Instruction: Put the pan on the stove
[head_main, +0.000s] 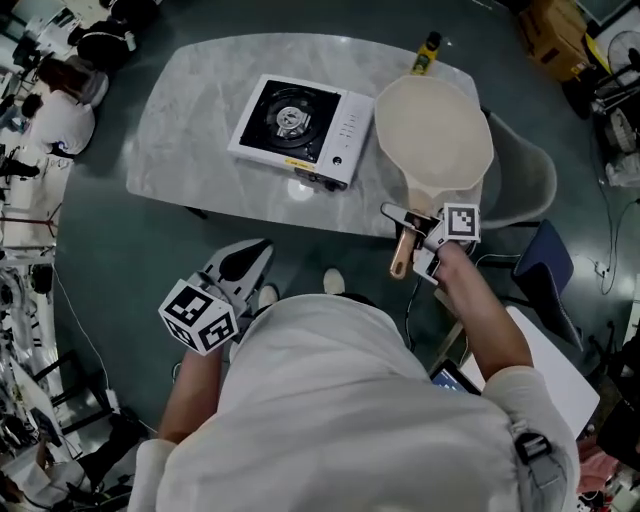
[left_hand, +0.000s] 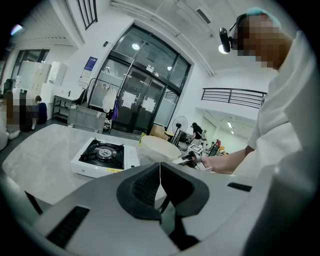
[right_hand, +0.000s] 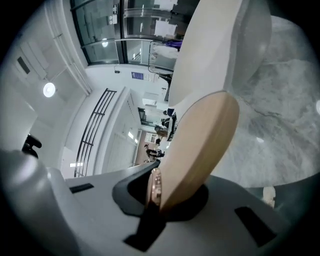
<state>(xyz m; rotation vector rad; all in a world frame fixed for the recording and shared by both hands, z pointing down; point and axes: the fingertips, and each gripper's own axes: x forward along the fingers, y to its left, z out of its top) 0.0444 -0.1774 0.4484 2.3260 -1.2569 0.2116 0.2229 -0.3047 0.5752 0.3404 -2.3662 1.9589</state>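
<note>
The pan (head_main: 433, 130) looks matt, its handle (head_main: 401, 258) smooth wood, the table (head_main: 200, 120) polished marble.

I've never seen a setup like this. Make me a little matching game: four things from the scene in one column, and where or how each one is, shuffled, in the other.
Things:
1. pan
2. stove
3. left gripper
4. yellow bottle

States:
A. jaws together, nothing between them
B. at the far edge of the table
C. held by its wooden handle in the right gripper
D. sits on the table, burner bare

Pairs: 1-C, 2-D, 3-A, 4-B
</note>
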